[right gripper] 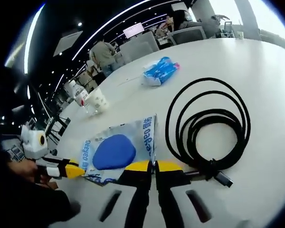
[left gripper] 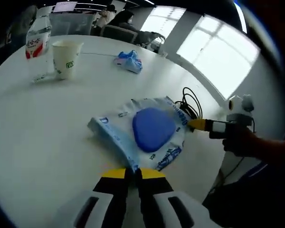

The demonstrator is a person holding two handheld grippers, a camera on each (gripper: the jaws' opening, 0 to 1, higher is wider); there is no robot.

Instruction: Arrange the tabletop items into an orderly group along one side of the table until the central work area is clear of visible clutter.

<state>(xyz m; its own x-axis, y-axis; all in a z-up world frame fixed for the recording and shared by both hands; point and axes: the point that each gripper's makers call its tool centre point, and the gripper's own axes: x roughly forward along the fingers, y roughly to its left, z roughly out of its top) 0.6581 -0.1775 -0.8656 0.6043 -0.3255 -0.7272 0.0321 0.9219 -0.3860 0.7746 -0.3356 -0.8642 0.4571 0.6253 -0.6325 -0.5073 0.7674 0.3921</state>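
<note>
A white and blue plastic package [left gripper: 152,130] with a blue oval patch lies flat on the white table [left gripper: 47,133]. My left gripper [left gripper: 134,173] is shut, its yellow tips pinching the package's near corner. My right gripper [left gripper: 195,124] reaches in from the right, held by a hand, and grips the opposite edge. In the right gripper view, the right gripper [right gripper: 153,166] is shut on the package [right gripper: 115,151] at its edge, and the left gripper [right gripper: 76,170] holds the far corner from the left.
A coiled black cable [right gripper: 209,124] lies beside the package, near the table edge [left gripper: 192,102]. Farther off lie a small blue and white packet [left gripper: 129,61], a paper cup [left gripper: 65,58] and a water bottle [left gripper: 38,45]. Chairs and people are beyond the table.
</note>
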